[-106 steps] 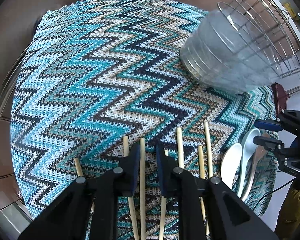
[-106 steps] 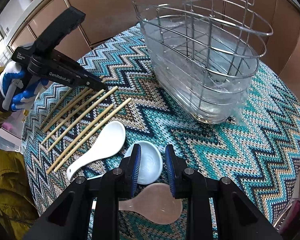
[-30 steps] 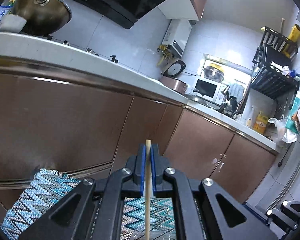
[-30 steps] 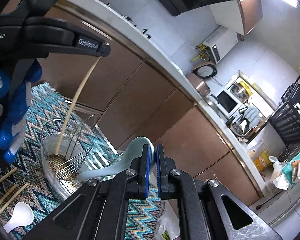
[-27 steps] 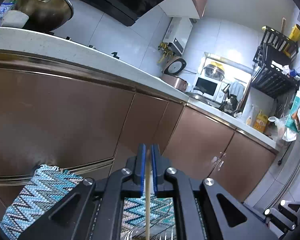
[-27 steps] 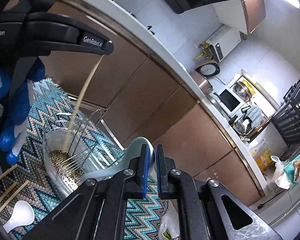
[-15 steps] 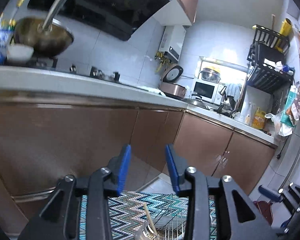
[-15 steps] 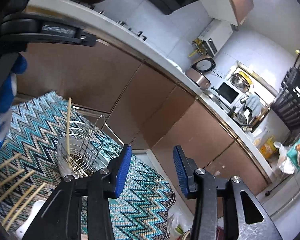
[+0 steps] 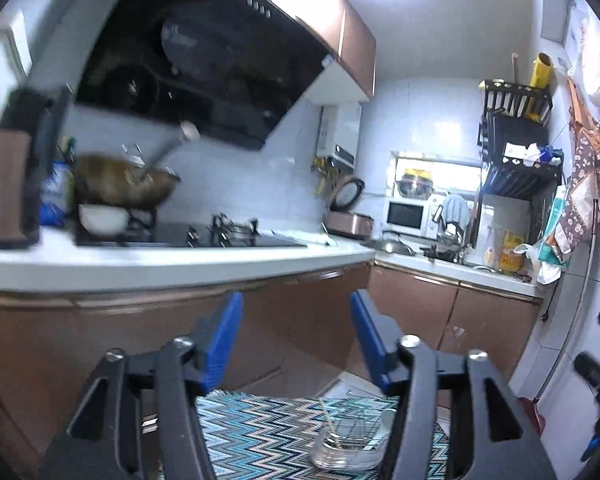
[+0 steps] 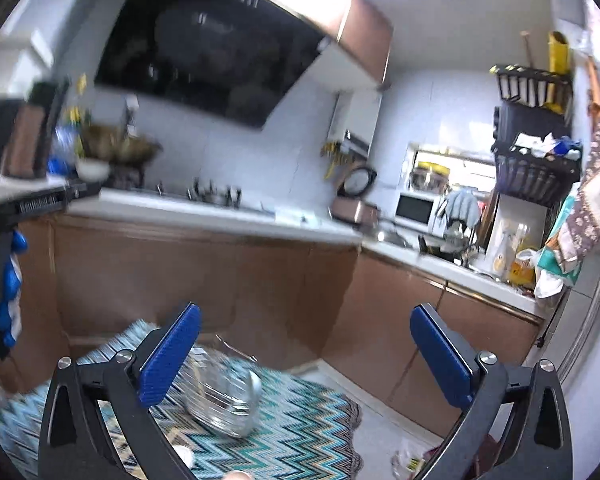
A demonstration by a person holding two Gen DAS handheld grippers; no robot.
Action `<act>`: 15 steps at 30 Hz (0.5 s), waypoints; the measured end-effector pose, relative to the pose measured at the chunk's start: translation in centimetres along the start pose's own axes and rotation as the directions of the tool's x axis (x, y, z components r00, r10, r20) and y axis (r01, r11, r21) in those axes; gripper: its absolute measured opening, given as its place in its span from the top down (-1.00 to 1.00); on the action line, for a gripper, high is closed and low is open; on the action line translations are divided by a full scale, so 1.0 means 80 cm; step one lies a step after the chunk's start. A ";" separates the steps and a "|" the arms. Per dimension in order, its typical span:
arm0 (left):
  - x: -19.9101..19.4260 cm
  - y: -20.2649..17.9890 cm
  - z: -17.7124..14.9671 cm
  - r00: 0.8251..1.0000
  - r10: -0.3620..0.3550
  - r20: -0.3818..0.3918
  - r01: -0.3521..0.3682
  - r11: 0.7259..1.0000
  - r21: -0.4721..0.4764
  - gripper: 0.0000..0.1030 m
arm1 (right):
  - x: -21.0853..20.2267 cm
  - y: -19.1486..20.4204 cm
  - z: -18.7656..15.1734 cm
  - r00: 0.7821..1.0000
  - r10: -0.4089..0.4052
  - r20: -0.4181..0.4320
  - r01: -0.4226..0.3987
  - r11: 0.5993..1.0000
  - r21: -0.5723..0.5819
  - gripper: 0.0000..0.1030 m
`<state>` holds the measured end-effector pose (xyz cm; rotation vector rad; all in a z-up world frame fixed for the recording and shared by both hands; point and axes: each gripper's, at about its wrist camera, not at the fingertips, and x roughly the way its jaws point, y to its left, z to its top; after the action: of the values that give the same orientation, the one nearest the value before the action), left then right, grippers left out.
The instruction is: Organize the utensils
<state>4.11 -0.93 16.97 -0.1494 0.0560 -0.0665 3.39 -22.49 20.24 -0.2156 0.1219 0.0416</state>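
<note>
Now both tools are up in the air and aimed at the kitchen wall, with the work low in each view. The left hand-held gripper (image 9: 296, 336) is released, its blue pads spread apart with nothing between them. The right hand-held gripper (image 10: 305, 354) is released too, spread even wider and holding nothing.

Down on the desk (image 9: 260, 436), which wears a zigzag cloth, sits the wire holder (image 9: 350, 446) with its clear liner. From the left wrist view one chopstick (image 9: 329, 424) leans inside it, tip up, and a pale spoon (image 9: 387, 420) stands at its right side, apparently inside the rack. From the right wrist view the holder is blurred, but a grey spoon bowl (image 10: 255, 394) shows at its right edge.

So, judging by what lies where, the sorting is begun but not far along: one chopstick and one spoon look to be in the holder. A white spoon (image 10: 185, 456) lies on the cloth just in front of the holder, mostly hidden behind the right tool's frame. Whether more chopsticks or spoons wait on the cloth cannot be told, since the near part of the desk is out of both views. My guess is that both tools need to tip down toward the cloth to fetch the next pieces
</note>
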 end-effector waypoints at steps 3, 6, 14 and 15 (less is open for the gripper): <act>-0.048 0.011 0.017 1.000 0.010 0.026 -0.010 1.000 0.015 -0.16 | -0.045 0.003 0.016 0.999 0.001 0.054 -0.002 1.000 0.021 -0.99; -0.085 0.021 0.029 0.999 0.011 0.037 -0.011 1.000 0.021 -0.20 | -0.082 0.007 0.028 0.995 -0.003 0.097 -0.001 0.999 0.034 -0.99; -0.140 0.047 0.039 0.997 -0.067 -0.024 0.067 0.998 0.000 -0.23 | -0.156 0.019 0.037 0.979 0.020 0.205 -0.029 0.999 0.040 -0.99; -0.142 0.048 0.038 0.996 -0.083 -0.041 0.083 0.997 -0.008 -0.23 | -0.159 0.019 0.037 0.978 0.026 0.207 -0.037 0.998 0.046 -0.99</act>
<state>-6.75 4.14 19.95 -0.1565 0.0916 -0.1521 -8.96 -20.73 24.40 -0.1583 -0.0803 0.0922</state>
